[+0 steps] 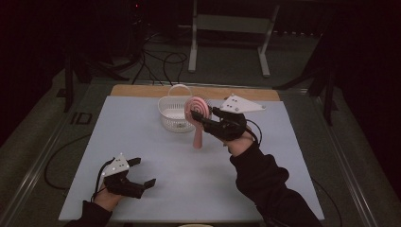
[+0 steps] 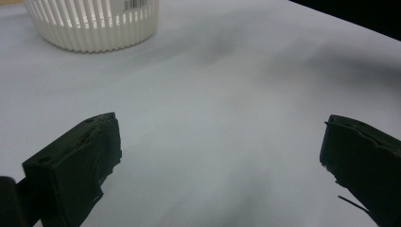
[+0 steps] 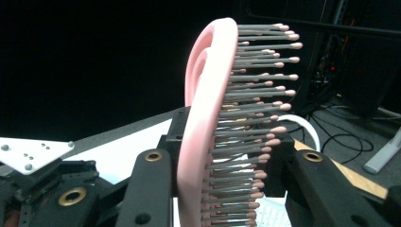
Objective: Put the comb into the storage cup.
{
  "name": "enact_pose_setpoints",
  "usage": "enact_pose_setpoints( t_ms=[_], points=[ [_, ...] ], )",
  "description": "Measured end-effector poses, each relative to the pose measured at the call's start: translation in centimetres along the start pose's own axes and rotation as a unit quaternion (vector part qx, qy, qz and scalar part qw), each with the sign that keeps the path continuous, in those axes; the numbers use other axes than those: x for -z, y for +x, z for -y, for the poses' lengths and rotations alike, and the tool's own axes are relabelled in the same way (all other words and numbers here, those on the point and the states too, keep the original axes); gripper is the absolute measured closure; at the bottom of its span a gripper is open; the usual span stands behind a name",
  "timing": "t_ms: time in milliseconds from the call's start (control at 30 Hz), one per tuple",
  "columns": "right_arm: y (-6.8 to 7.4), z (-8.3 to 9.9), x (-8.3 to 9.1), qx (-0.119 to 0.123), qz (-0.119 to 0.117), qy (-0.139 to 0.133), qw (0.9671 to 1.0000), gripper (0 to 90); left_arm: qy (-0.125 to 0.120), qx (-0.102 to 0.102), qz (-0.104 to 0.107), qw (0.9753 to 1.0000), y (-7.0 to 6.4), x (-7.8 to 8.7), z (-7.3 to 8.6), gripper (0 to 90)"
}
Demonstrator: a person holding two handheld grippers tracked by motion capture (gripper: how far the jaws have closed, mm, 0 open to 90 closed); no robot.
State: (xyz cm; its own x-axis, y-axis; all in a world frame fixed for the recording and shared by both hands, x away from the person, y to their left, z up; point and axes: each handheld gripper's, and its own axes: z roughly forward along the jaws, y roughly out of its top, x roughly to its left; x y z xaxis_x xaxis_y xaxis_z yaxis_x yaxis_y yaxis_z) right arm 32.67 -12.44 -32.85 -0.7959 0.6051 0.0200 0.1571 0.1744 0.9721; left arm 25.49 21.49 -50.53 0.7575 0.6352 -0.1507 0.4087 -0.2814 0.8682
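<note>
Gripping a pink hairbrush (image 1: 197, 111), the right gripper (image 1: 208, 119) sits just right of centre in the high view, raised off the table (image 1: 156, 156). Jaws clamp the brush at the base of its head. Round head up, handle hanging down toward the table, tip roughly mid-frame. In the right gripper view the hairbrush (image 3: 208, 118) fills the centre, edge-on, pink back to the left, grey bristles with pale tips pointing right, both black jaws pressed against it low in the frame.

White slatted basket (image 1: 176, 113) is directly behind and left of the brush head in the high view, upper centre. Brush overlaps the basket's right rim in the picture; can't tell if they touch.

Left gripper (image 1: 142, 172) is at lower left of the high view, well apart from the brush, released, jaws spread wide, nothing between them. Left gripper view confirms: jaws at lower left and lower right of frame, bare table between them, basket (image 2: 92, 23) at upper left.

Writing: a barcode sticker (image 2: 135, 4) on the basket wall, top edge of the left gripper view, cropped, digits not readable. Dark marking at the table's left edge in the high view, not legible.
</note>
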Motion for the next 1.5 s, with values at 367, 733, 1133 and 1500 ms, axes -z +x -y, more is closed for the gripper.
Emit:
enact_pose_setpoints(
  t_ms=[367,733,1133,1500],
  points=[
    [-0.8,-1.1,0.3,0.019,0.010,-0.011,0.9997,64.1,0.001,0.000,0.001,1.0000,0.1,0.1,0.3,0.4],
    [-1.9,-2.4,0.0,0.038,0.024,-0.017,0.9988,64.1,-0.004,0.003,-0.001,1.0000,0.1,0.2,0.4,0.4],
    [-2.6,-3.8,-1.3,0.049,0.038,-0.021,0.9979,64.1,-0.006,0.002,0.001,1.0000,0.1,0.3,0.4,0.4],
    [-3.3,-4.9,-2.6,0.060,0.048,-0.021,0.9968,64.1,-0.007,-0.001,0.002,1.0000,0.1,0.3,0.3,0.4]
  ],
)
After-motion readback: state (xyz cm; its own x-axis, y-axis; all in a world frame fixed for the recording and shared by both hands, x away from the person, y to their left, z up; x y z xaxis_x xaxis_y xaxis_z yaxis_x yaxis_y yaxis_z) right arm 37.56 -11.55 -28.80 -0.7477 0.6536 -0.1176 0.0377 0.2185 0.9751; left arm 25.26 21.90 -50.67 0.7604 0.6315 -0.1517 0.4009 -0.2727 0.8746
